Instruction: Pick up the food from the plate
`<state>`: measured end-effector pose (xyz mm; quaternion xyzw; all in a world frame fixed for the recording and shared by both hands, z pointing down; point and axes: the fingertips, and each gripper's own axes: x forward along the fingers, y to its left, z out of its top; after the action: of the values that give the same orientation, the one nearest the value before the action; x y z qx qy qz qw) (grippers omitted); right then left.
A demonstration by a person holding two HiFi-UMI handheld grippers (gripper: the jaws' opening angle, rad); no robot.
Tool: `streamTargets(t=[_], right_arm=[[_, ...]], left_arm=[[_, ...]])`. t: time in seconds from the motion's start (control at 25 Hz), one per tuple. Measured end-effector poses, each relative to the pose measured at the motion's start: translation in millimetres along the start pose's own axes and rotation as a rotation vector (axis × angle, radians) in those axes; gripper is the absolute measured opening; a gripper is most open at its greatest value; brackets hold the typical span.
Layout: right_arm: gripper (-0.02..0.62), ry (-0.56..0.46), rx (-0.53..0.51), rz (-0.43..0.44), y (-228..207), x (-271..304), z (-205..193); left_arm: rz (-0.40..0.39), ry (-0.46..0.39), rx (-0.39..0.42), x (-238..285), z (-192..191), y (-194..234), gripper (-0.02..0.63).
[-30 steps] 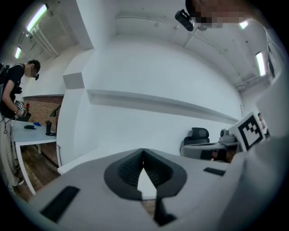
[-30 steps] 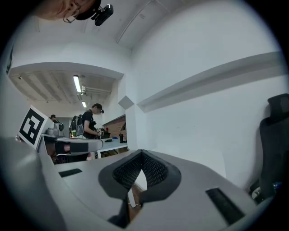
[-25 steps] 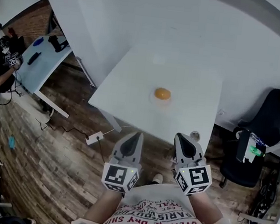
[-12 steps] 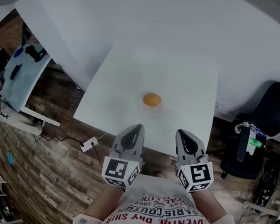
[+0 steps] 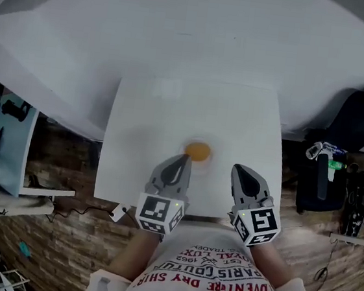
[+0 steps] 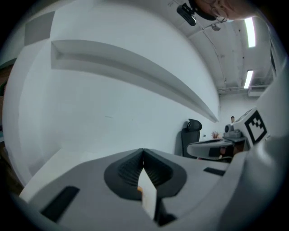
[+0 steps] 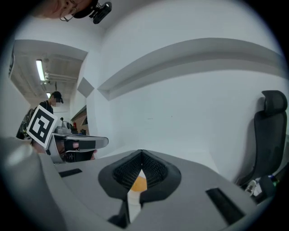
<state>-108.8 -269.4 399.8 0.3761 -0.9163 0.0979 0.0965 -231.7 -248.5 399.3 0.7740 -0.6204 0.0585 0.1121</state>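
The food (image 5: 197,151), a small orange roundish lump, sits on a pale plate (image 5: 212,158) that barely stands out from the white surface (image 5: 167,107), toward its near edge. The left gripper (image 5: 181,159) has its jaws pressed together with nothing between them, and its tip lies just short of the plate, with the food at about 1 o'clock from it. The right gripper (image 5: 238,170) also has its jaws together and empty; the food (image 7: 139,182) shows beyond them, at about 10 o'clock and farther off. The left gripper looks the nearer. The lump shows no clear long axis, so either gripper would need to open before reaching in.
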Motion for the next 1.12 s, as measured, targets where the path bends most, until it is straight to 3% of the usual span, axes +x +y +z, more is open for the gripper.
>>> streamTargets(t=[0.2, 0.52, 0.64, 0.88, 1.0, 1.12], right_arm=[[0.009, 0.06, 0.124, -0.07, -4.6, 29.4, -19.9], [0.009, 0.175, 0.142, -0.136, -8.3, 64.3, -58.7], [0.009, 0.21, 0.154, -0.138, -6.1, 74.9, -71.9], [0.009, 0.274, 0.256, -0.16, -11.6, 83.3, -99.2], [0.009, 0.283, 0.295, -0.164, -11.8, 83.5, -105.6], [0.009, 0.29, 0.31, -0.168, -12.6, 83.6, -110.2]], left_arm=[[-0.123, 0.133, 0.006, 31.1, -35.0, 20.8, 0.005], [-0.287, 0.311, 0.129, 66.1, -98.0, 24.8, 0.009], [-0.348, 0.382, 0.12, 78.6, -122.3, 22.5, 0.175], [-0.468, 0.446, 0.161, 99.4, -152.7, 16.0, 0.316], [-0.502, 0.492, 0.251, 107.9, -165.8, 16.1, 0.374], [-0.553, 0.577, 0.411, 112.7, -184.8, 15.1, 0.4]])
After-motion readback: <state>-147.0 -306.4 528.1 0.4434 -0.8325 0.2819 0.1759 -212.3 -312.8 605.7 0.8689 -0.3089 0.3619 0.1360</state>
